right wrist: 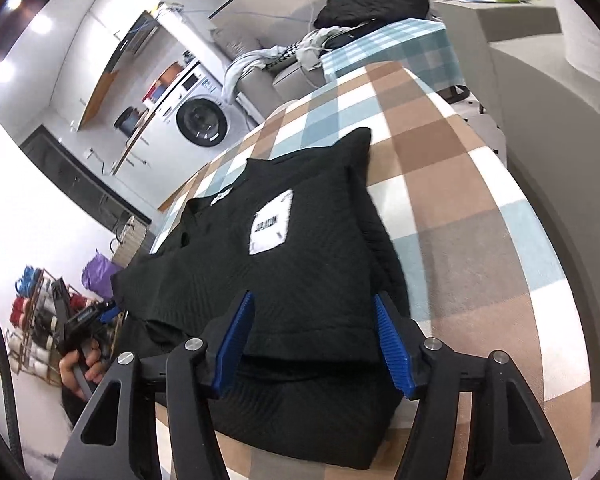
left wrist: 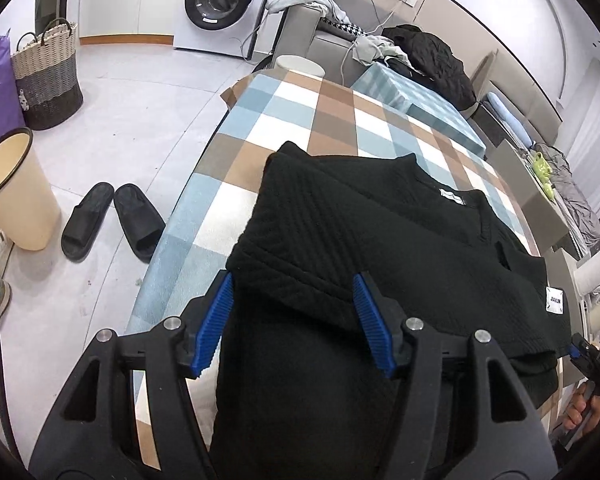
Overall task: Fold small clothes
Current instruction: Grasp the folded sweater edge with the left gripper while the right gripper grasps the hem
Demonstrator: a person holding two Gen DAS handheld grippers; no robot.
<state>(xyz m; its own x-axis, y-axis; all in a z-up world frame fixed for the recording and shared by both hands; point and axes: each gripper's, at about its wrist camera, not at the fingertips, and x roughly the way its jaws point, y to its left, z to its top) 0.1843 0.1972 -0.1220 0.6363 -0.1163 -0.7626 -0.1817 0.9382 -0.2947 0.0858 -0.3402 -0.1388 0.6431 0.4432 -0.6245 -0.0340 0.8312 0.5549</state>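
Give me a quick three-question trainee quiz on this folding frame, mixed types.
1. True or false: both tools have their blue pads spread open over the black top.
2. Multiple choice: what covers the table? A) plain white sheet B) checked cloth in blue, brown and white C) bare wood
3. Fill in: on the floor beside the table lies a pair of black ____.

Key
1. True. The left tool and the right tool each straddle a near corner of the top with a wide gap.
2. B
3. slippers
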